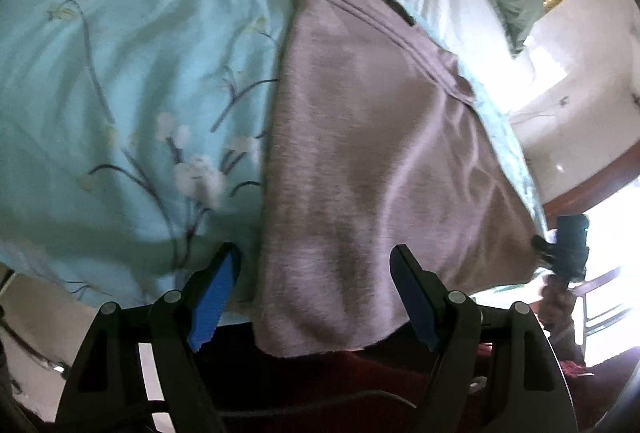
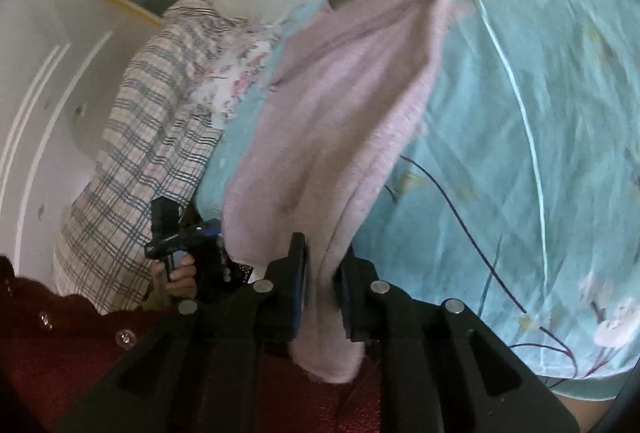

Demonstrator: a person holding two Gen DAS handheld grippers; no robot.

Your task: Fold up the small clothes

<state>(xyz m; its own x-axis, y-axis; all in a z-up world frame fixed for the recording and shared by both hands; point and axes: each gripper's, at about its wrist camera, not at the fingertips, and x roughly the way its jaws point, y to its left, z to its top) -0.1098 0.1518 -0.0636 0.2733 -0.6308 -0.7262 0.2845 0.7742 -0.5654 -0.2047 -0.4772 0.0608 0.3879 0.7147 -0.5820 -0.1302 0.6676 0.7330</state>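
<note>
Our right gripper pinches the pink cloth; the left gripper stands open astride its hem, so we close it before lifting evenly.

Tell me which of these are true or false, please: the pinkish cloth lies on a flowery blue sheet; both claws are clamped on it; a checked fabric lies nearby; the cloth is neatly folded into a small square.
1. The pinkish cloth lies on a flowery blue sheet. True.
2. Both claws are clamped on it. False: the left gripper stands open around its hem; only the right gripper has cloth pinched between its fingers.
3. A checked fabric lies nearby. True.
4. The cloth is folded into a small square. False: it is stretched out long.
</note>
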